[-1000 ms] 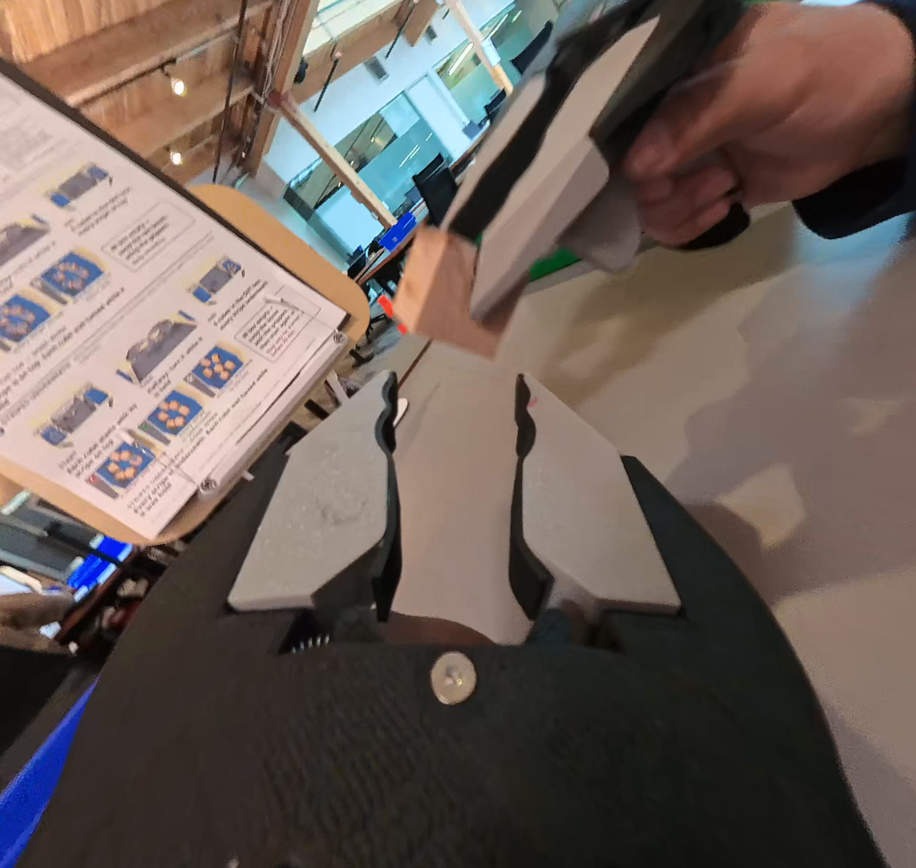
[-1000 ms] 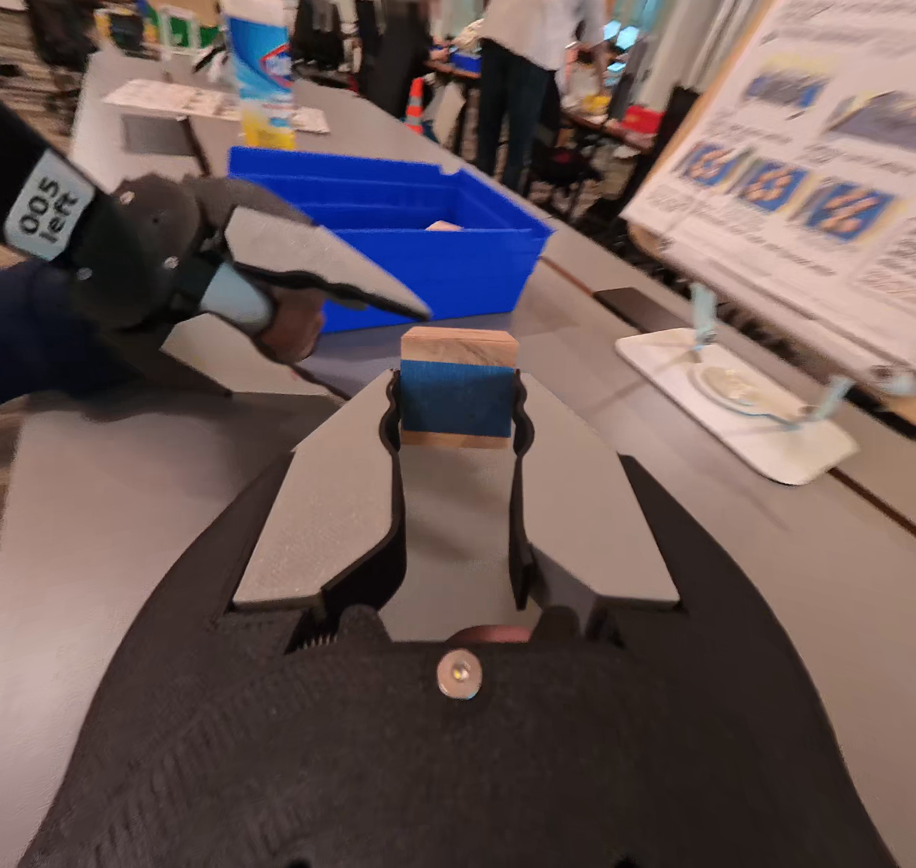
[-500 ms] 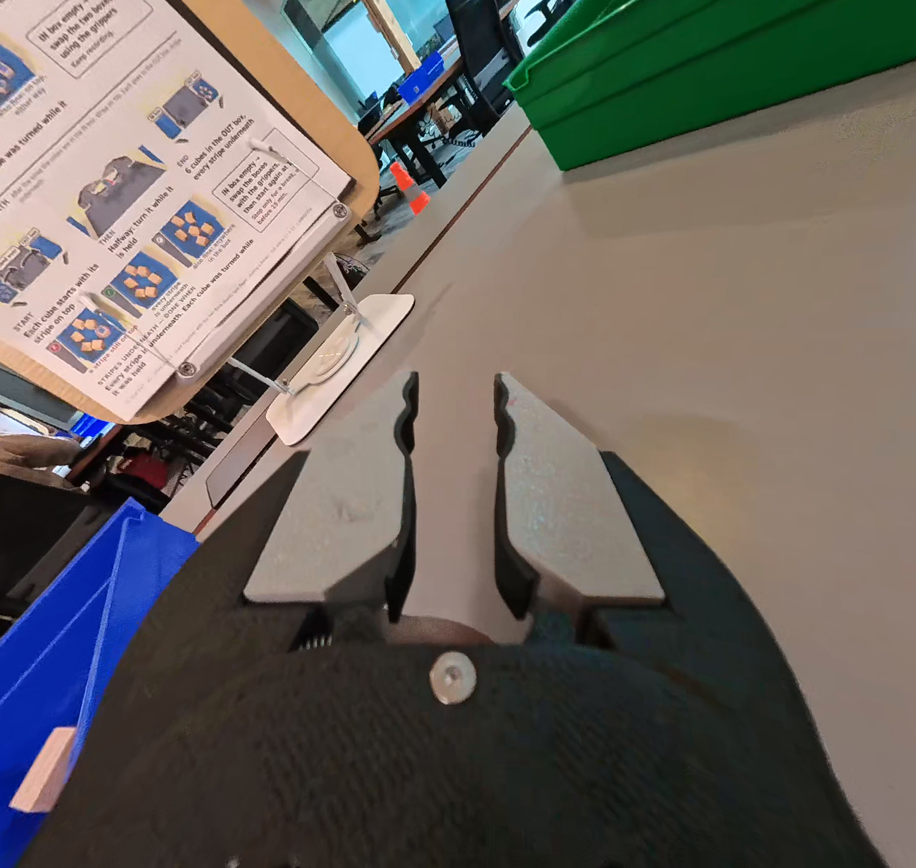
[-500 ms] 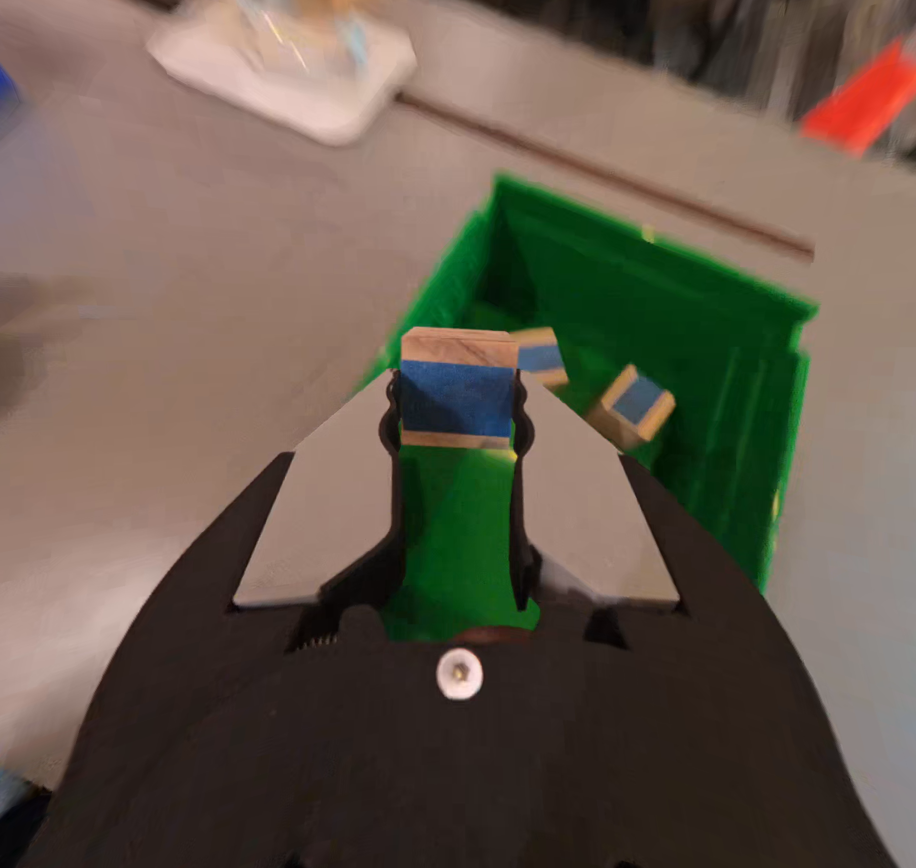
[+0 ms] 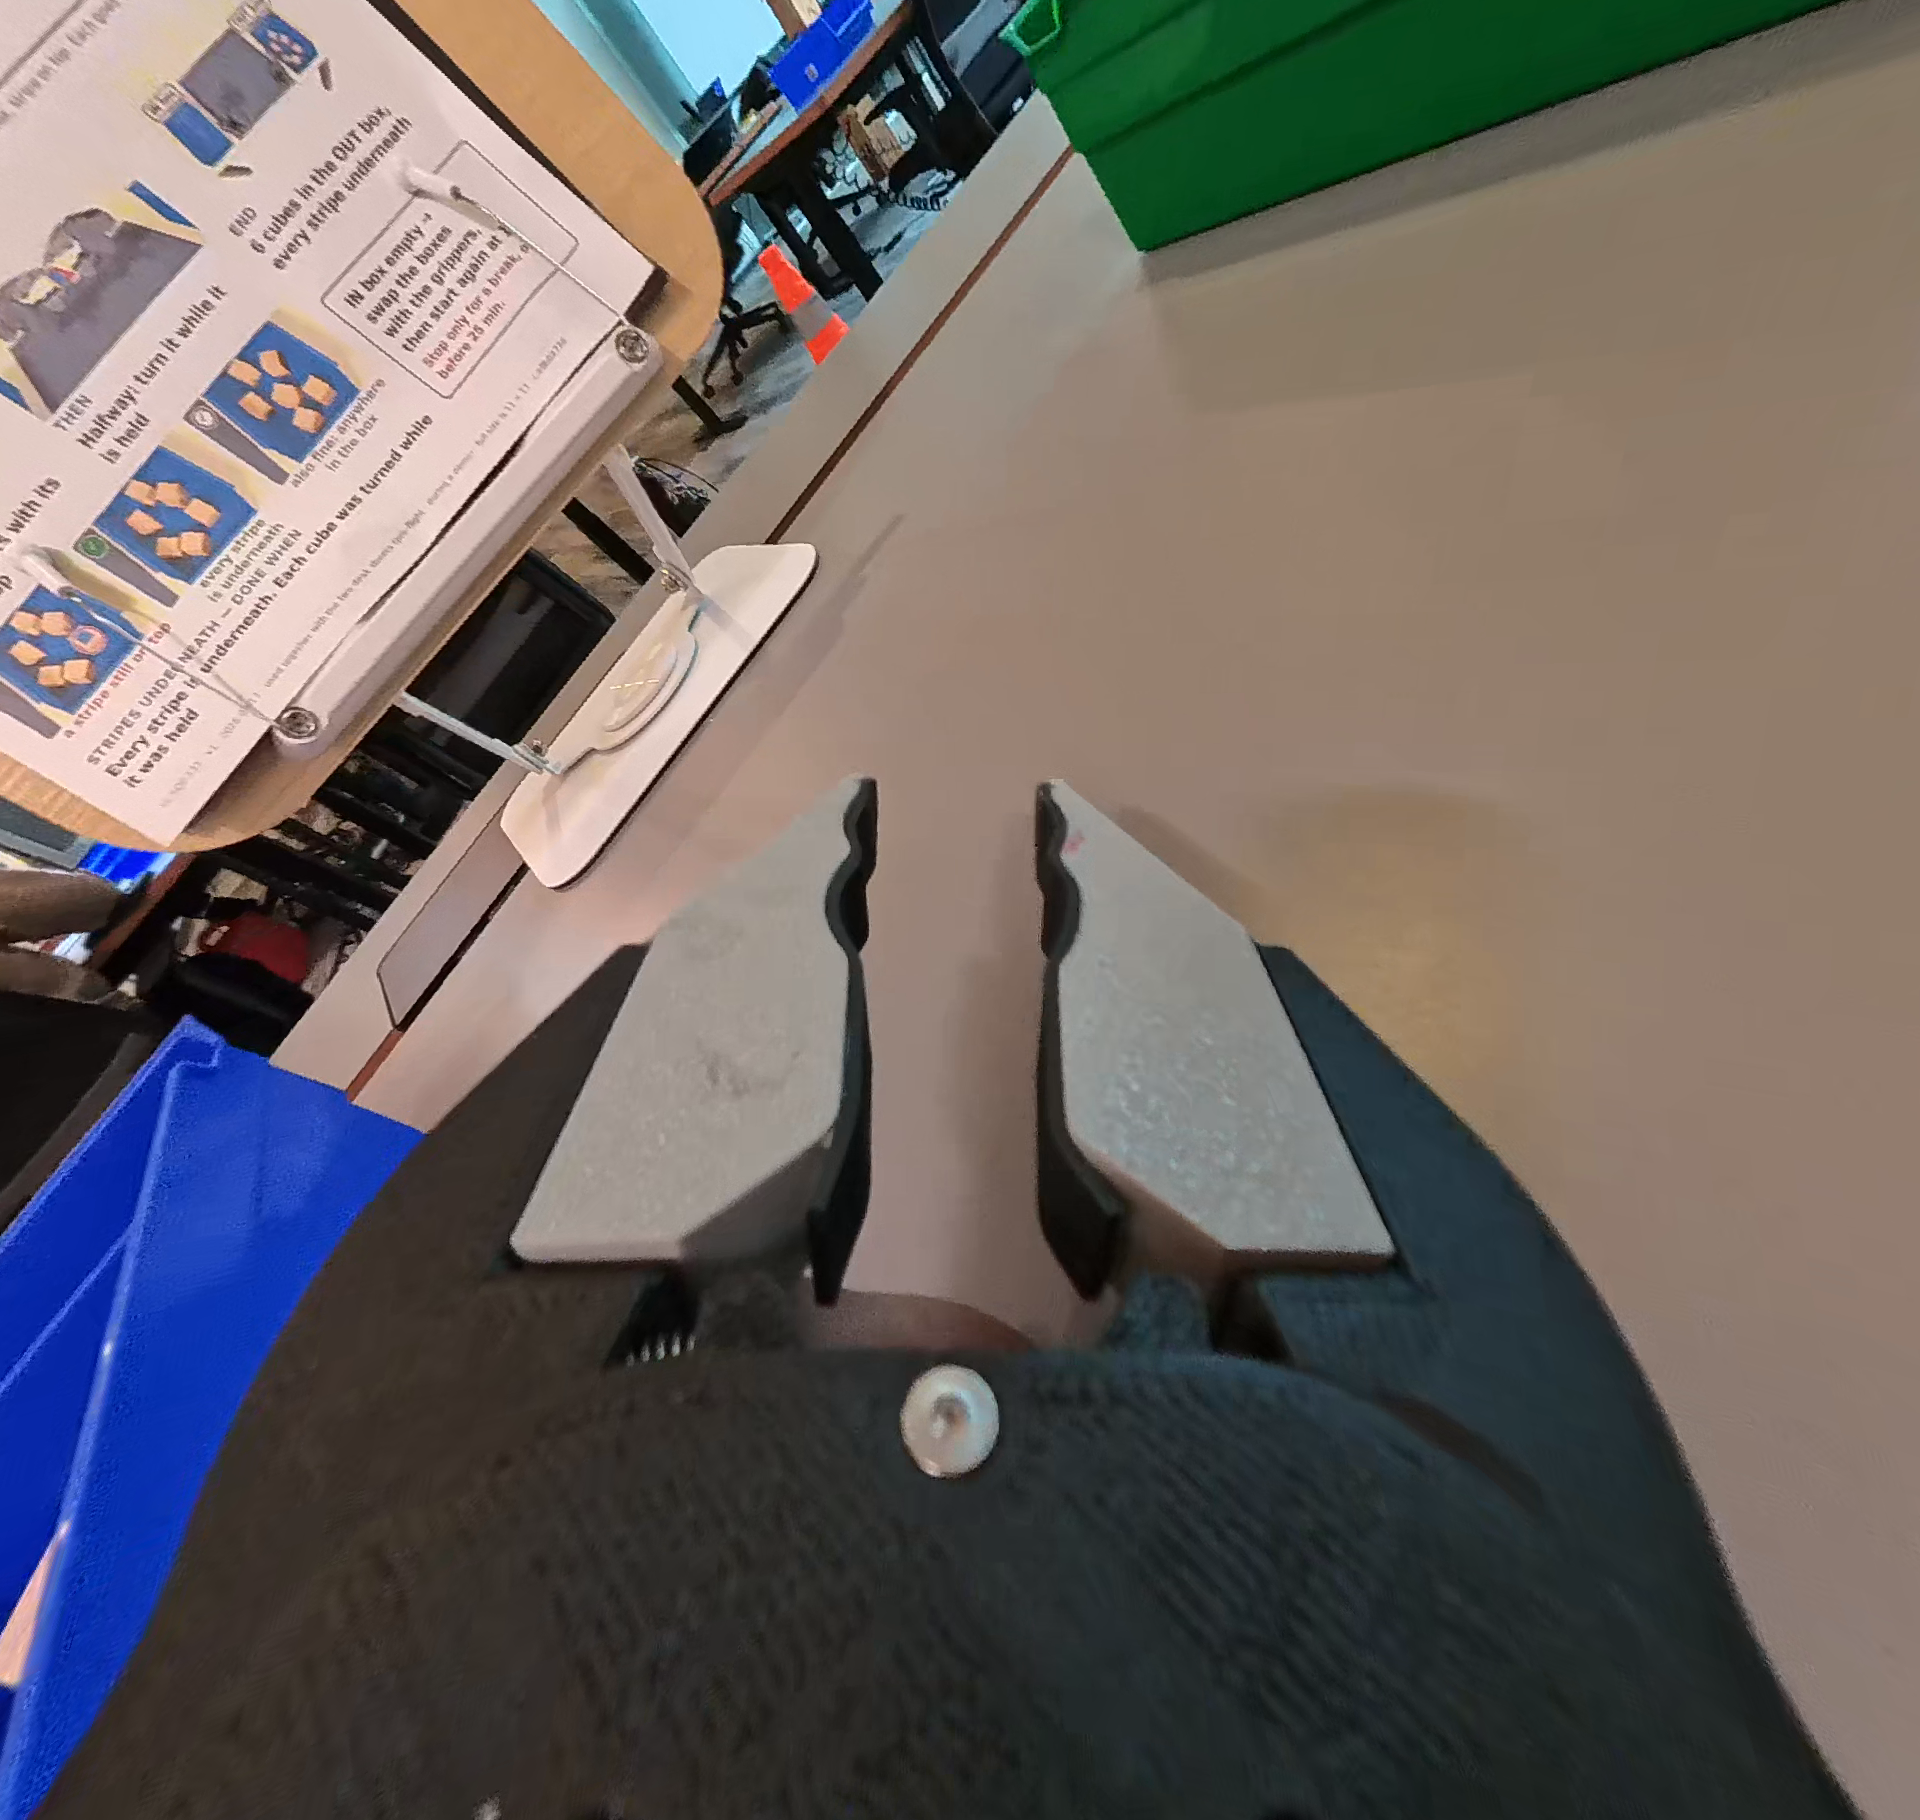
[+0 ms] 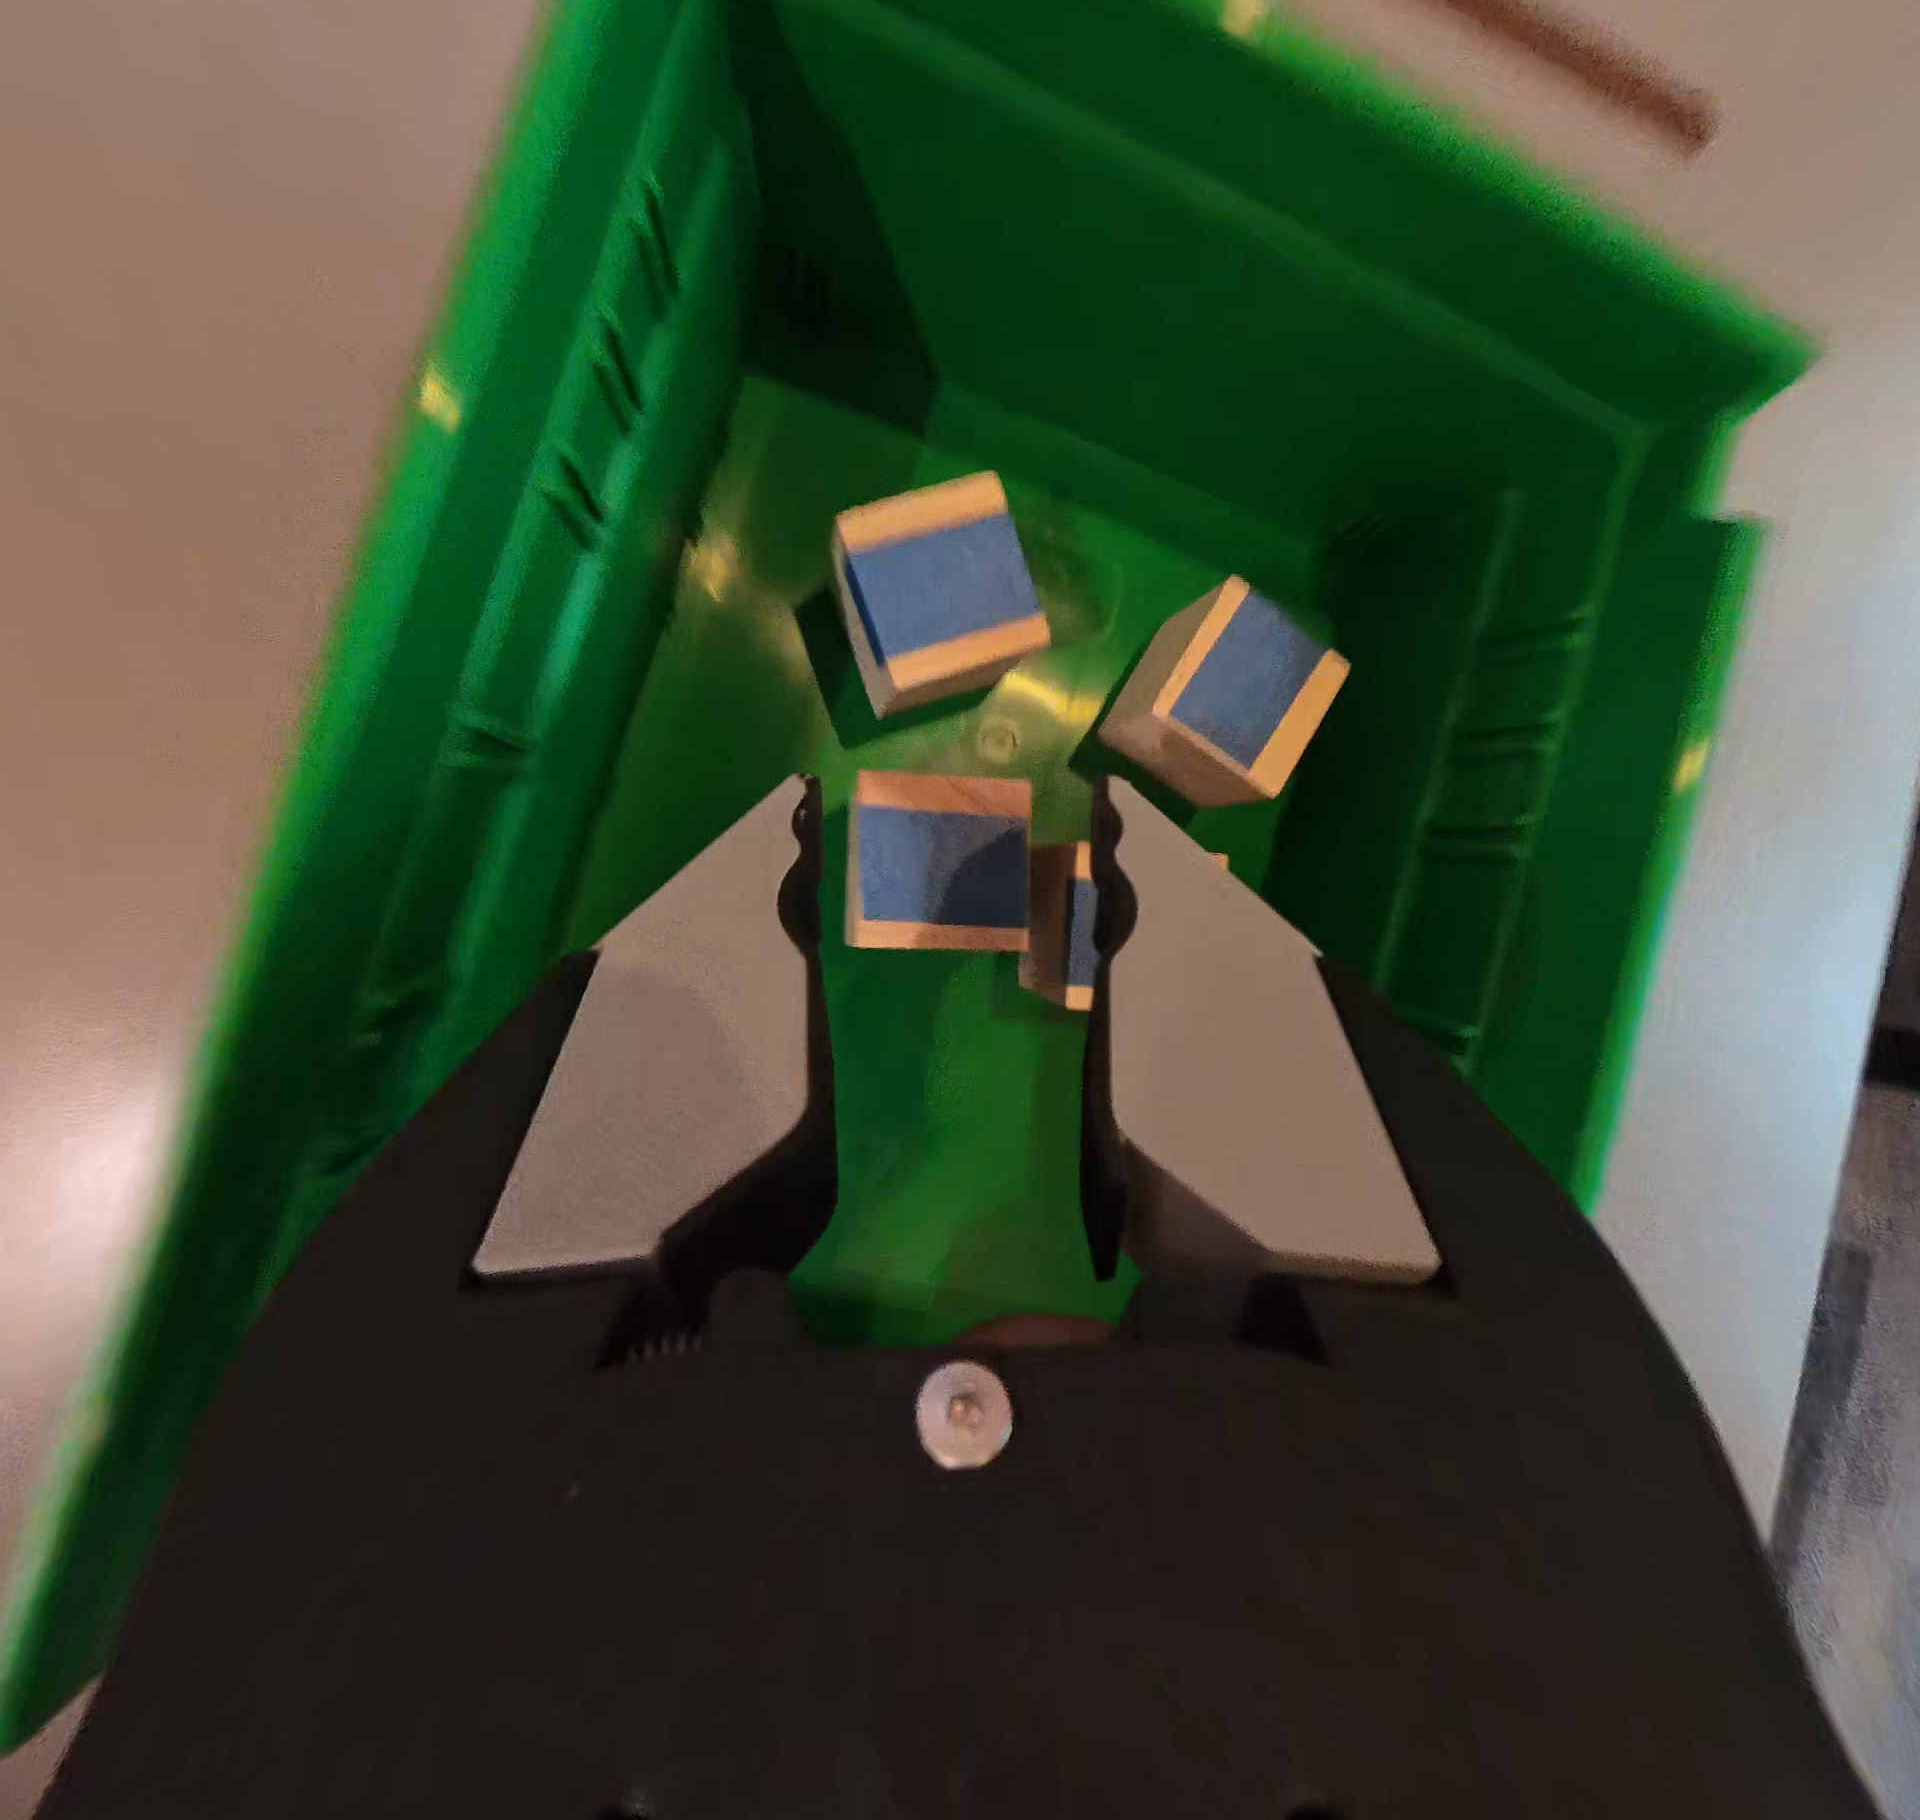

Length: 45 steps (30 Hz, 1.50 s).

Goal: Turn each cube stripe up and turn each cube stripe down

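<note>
Blue-striped wooden cubes [image 6: 940, 594] in ribbed green bin [image 6: 582, 482]

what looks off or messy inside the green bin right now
The striped cubes lie jumbled in the green bin: the far cube and the right cube sit at different angles, unaligned. The right gripper stands open with a cube between its fingertips, apparently just released. Nothing looks damaged.

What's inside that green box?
The green box holds wooden cubes with blue stripes: two lie clear, one sits between the right gripper's fingers, and another is partly hidden behind a finger.
</note>
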Each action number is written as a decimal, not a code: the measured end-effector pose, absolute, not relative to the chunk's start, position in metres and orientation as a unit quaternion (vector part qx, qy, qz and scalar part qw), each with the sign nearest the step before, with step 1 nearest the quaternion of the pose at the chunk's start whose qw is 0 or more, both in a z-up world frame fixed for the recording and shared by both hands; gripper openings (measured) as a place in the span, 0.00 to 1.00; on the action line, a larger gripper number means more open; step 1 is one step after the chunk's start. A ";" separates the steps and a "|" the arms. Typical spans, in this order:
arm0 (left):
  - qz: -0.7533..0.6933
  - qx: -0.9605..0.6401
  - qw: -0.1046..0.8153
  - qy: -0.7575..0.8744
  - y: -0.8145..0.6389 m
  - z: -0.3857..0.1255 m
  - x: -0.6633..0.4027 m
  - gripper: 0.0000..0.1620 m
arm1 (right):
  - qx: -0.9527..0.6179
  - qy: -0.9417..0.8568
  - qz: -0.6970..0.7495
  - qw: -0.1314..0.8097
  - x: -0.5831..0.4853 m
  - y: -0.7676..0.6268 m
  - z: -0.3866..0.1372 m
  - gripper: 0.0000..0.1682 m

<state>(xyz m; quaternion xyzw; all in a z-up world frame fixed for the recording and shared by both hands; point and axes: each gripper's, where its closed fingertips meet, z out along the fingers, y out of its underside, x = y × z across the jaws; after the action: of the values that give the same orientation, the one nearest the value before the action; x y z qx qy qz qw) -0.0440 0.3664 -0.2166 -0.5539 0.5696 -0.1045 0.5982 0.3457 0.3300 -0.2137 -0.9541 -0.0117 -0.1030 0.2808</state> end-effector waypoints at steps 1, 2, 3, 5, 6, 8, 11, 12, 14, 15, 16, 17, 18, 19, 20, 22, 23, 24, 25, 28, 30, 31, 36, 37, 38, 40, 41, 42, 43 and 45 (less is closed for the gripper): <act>-0.106 -0.555 0.595 0.571 0.366 -0.218 -0.043 0.17 | -0.944 -0.016 -0.100 0.314 0.336 0.334 -0.196 0.29; -0.109 -0.558 0.591 0.573 0.365 -0.220 -0.042 0.18 | -0.931 -0.025 -0.088 0.354 0.319 0.338 -0.175 0.30; -0.112 -0.561 0.586 0.574 0.365 -0.222 -0.042 0.18 | -0.914 -0.040 -0.069 0.397 0.297 0.341 -0.154 0.29; -0.118 -0.567 0.578 0.576 0.364 -0.225 -0.041 0.18 | -0.876 -0.087 -0.010 0.474 0.236 0.345 -0.117 0.29; -0.118 -0.569 0.575 0.576 0.364 -0.226 -0.040 0.18 | -0.858 -0.119 0.029 0.498 0.200 0.345 -0.107 0.29; -0.116 -0.572 0.572 0.576 0.365 -0.228 -0.041 0.19 | -0.837 -0.175 0.100 0.508 0.133 0.347 -0.109 0.29; -0.117 -0.575 0.578 0.567 0.367 -0.225 -0.042 0.19 | -0.827 -0.227 0.121 0.499 0.069 0.368 -0.149 0.30; -0.119 -0.576 0.579 0.564 0.368 -0.224 -0.043 0.19 | -0.826 -0.233 0.102 0.504 0.061 0.380 -0.165 0.30; -0.123 -0.579 0.581 0.559 0.369 -0.222 -0.045 0.19 | -0.826 -0.236 0.086 0.504 0.048 0.400 -0.197 0.28; -0.125 -0.581 0.584 0.553 0.370 -0.220 -0.047 0.20 | -0.825 -0.232 0.084 0.507 0.044 0.408 -0.210 0.28; -0.132 -0.584 0.586 0.546 0.371 -0.217 -0.049 0.21 | -0.826 -0.230 0.089 0.507 0.040 0.411 -0.222 0.26; -0.144 -0.586 0.587 0.540 0.370 -0.213 -0.050 0.22 | -0.831 -0.234 0.099 0.495 0.035 0.411 -0.231 0.26; -0.161 -0.588 0.589 0.530 0.367 -0.207 -0.051 0.24 | -0.832 -0.244 0.105 0.488 0.031 0.410 -0.235 0.26; -0.185 -0.591 0.589 0.519 0.361 -0.199 -0.051 0.25 | -0.827 -0.252 0.088 0.495 0.033 0.410 -0.235 0.26; -0.211 -0.591 0.587 0.511 0.353 -0.190 -0.052 0.26 | -0.822 -0.258 0.061 0.505 0.039 0.410 -0.235 0.25; -0.247 -0.575 0.589 0.511 0.333 -0.165 -0.055 0.28 | -0.820 -0.268 0.051 0.502 0.043 0.406 -0.238 0.25; -0.259 -0.564 0.591 0.516 0.325 -0.151 -0.059 0.28 | -0.822 -0.266 0.067 0.500 0.041 0.403 -0.239 0.25; -0.269 -0.560 0.589 0.517 0.321 -0.134 -0.065 0.28 | -0.823 -0.260 0.086 0.498 0.040 0.402 -0.239 0.25; -0.280 -0.563 0.586 0.511 0.323 -0.117 -0.073 0.28 | -0.825 -0.253 0.103 0.495 0.038 0.401 -0.240 0.25; -0.280 -0.602 0.585 0.466 0.364 -0.068 -0.109 0.23 | -0.825 -0.245 0.136 0.490 0.031 0.399 -0.239 0.26; -0.218 -0.647 0.587 0.434 0.422 -0.058 -0.142 0.21 | -0.826 -0.254 0.126 0.488 0.029 0.398 -0.240 0.26; -0.179 -0.682 0.571 0.421 0.456 -0.066 -0.160 0.23 | -0.825 -0.260 0.114 0.489 0.029 0.398 -0.241 0.26; -0.129 -0.858 0.374 0.326 0.561 -0.171 -0.213 0.38 | -0.819 -0.286 0.083 0.491 0.022 0.395 -0.242 0.26; -0.107 -0.875 0.355 0.310 0.573 -0.189 -0.221 0.39 | -0.819 -0.288 0.083 0.490 0.021 0.394 -0.243 0.26; -0.089 -0.884 0.347 0.300 0.582 -0.202 -0.225 0.39 | -0.819 -0.290 0.083 0.488 0.020 0.394 -0.244 0.26; -0.076 -0.892 0.334 0.296 0.592 -0.219 -0.221 0.39 | -0.819 -0.293 0.084 0.486 0.018 0.393 -0.246 0.26; -0.069 -0.894 0.328 0.299 0.595 -0.227 -0.218 0.39 | -0.820 -0.293 0.084 0.484 0.018 0.393 -0.246 0.26; -0.056 -0.896 0.320 0.301 0.598 -0.235 -0.217 0.39 | -0.820 -0.292 0.084 0.484 0.018 0.393 -0.247 0.26; -0.037 -0.900 0.310 0.304 0.601 -0.244 -0.218 0.38 | -0.821 -0.291 0.084 0.484 0.019 0.394 -0.247 0.26; -0.013 -0.908 0.281 0.312 0.603 -0.264 -0.220 0.38 | -0.821 -0.287 0.086 0.485 0.021 0.394 -0.246 0.25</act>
<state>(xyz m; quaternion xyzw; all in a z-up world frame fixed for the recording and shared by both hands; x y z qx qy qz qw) -0.2199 0.6028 -0.2637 -0.9076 0.3118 -0.0129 0.2810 0.0206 0.3940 -0.2464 -0.8214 -0.2873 0.0863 0.4851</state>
